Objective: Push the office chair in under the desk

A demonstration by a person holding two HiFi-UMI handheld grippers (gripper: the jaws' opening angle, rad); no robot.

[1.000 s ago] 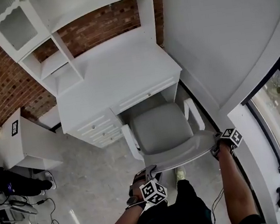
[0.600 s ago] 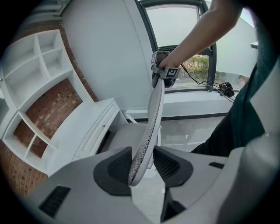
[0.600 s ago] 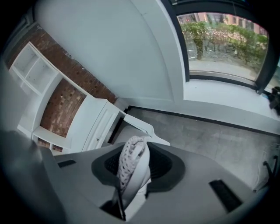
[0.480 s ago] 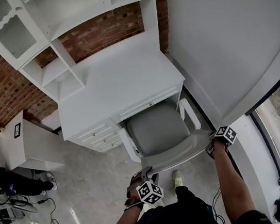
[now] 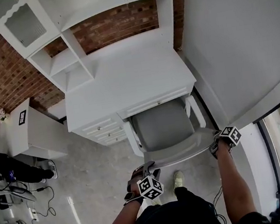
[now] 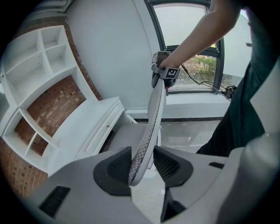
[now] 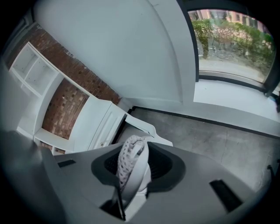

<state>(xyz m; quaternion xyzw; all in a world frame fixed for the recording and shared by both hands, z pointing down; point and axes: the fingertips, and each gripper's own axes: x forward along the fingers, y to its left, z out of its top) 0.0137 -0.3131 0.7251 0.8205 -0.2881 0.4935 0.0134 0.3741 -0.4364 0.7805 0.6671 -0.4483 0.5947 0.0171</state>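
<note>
Left gripper (image 5: 148, 171): fingers clamped on the 7 o'clock end of the backrest (image 5: 185, 151), with the mesh rim between the pads.
Right gripper (image 5: 214, 148): fingers closed on the 4 o'clock end of the same backrest.
Office chair (image 5: 162, 126): at 12 o'clock, facing the worktop (image 5: 130, 79). The seat's front edge lies at or just under the worktop's front edge. Most of the seat and both armrests are out in the open.
Done: chair lined up with the knee gap and held at both ends.
Left: judged the greater part of the push, as seat and armrests have yet to go under.
Shoe (image 5: 178, 177): on the floor just behind the backrest.
Cables (image 5: 23, 199): 8 o'clock, well apart from the path.
Drawers (image 5: 104, 131): 11 o'clock, just beside the left armrest (image 5: 133, 142).
Wall (image 5: 239, 42): 2 o'clock, near the right armrest (image 5: 194, 110).
Obstruction: the armrests may catch the shallow drawer (image 5: 151, 102) under the worktop. The clearance cannot be told.
Side table (image 5: 34, 135): 10 o'clock, well apart.
Shelves (image 5: 71, 67): far 11 o'clock, standing on the worktop.
</note>
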